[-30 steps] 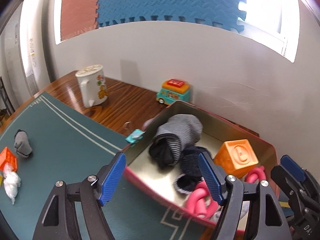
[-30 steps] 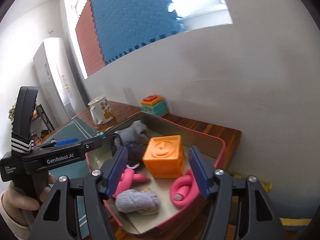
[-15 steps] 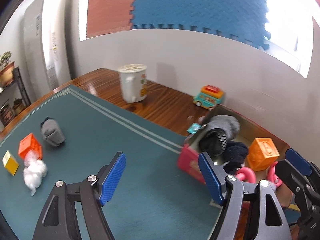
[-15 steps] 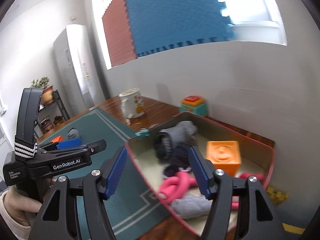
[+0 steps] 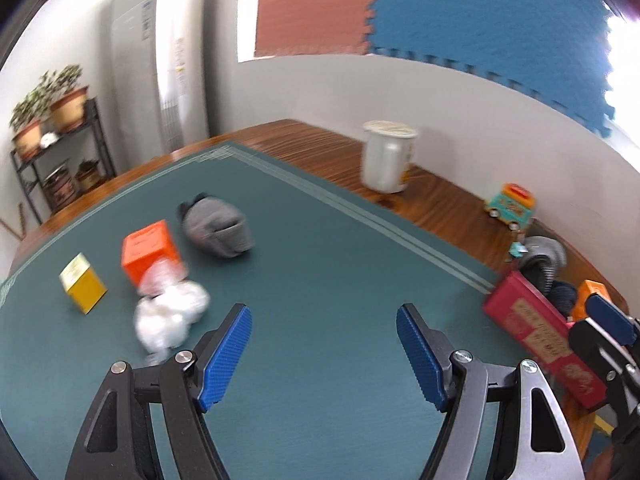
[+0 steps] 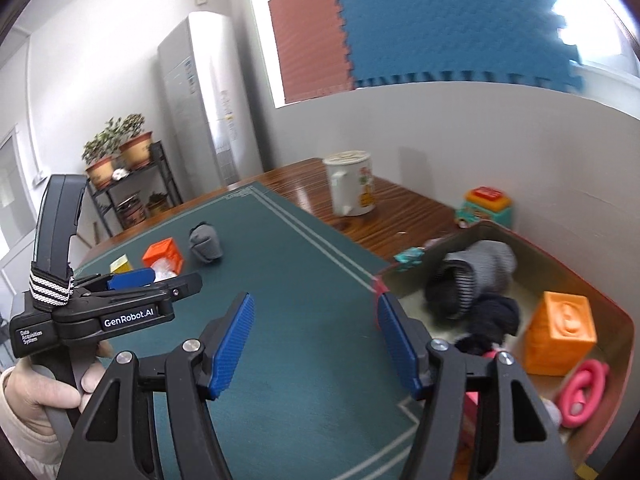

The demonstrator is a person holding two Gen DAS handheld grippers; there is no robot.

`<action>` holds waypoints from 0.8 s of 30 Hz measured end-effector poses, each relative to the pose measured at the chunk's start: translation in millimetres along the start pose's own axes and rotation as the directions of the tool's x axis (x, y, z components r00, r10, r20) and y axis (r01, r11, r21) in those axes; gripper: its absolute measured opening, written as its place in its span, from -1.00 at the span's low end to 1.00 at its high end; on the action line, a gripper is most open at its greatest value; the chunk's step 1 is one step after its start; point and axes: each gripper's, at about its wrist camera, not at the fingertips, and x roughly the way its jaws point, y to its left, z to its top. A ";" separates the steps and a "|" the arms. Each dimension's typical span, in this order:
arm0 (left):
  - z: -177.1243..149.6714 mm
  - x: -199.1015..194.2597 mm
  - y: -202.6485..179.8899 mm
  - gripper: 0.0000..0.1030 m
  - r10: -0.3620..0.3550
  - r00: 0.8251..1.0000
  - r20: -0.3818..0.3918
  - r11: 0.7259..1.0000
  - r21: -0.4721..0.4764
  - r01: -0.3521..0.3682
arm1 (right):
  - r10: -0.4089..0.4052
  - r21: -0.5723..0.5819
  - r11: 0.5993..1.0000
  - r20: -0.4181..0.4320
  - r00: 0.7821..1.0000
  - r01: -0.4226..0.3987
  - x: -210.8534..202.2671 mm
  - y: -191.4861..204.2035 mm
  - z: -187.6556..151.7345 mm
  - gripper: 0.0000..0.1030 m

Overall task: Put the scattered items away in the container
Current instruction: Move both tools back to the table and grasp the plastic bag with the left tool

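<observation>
Right wrist view shows my right gripper point(image 6: 314, 344) parted and empty over the green mat point(image 6: 304, 280). At lower right, the red-walled metal tray point(image 6: 624, 320) holds a grey striped sock roll point(image 6: 476, 272), dark sock point(image 6: 494, 320), orange embossed cube point(image 6: 560, 332) and pink ring toy point(image 6: 582, 392). My left gripper point(image 5: 324, 352) is likewise parted, empty; grey sock bundle point(image 5: 218, 230), orange box point(image 5: 148, 250), yellow box point(image 5: 82, 288) and white plastic wad point(image 5: 168, 316) lie scattered at left centre.

Open stretch of green mat point(image 5: 320, 280) ahead of left tongs point(image 5: 324, 350); jaws apart, nothing between. Obstacles far left of mat, bunched: white wad point(image 5: 168, 316), orange cube point(image 5: 150, 250), grey sock roll point(image 5: 218, 230), yellow block point(image 5: 83, 289). Red-walled container point(image 6: 616, 316) blocks right side. Mug point(image 5: 386, 156) and toy bus point(image 5: 510, 204) stand on bare worktop point(image 5: 312, 144) near wall. Right tongs point(image 6: 314, 340) over clear mat.
</observation>
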 end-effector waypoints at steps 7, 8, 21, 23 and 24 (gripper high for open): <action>-6.5 10.6 61.0 0.49 0.059 0.998 -0.026 0.989 -0.137 -0.062 | 0.034 -0.017 0.999 -0.034 0.999 -0.035 23.3 18.6 -2.1 0.36; -7.0 12.0 68.9 0.49 0.067 0.997 -0.027 0.985 -0.156 -0.071 | 0.038 -0.017 0.999 -0.041 0.998 -0.038 26.2 19.5 -3.6 0.36; -0.3 62.3 99.8 0.49 0.084 0.993 -0.085 0.980 -0.173 -0.097 | 0.064 -0.009 0.998 -0.087 0.994 -0.065 45.0 23.6 -12.9 0.37; -2.1 71.2 100.7 0.49 0.082 0.992 -0.096 0.979 -0.180 -0.098 | 0.060 -0.017 0.998 -0.092 0.994 -0.062 47.3 25.3 -11.9 0.37; -3.5 75.2 101.7 0.49 0.081 0.992 -0.101 0.978 -0.185 -0.099 | 0.059 -0.022 0.998 -0.096 0.994 -0.061 48.7 26.6 -11.1 0.37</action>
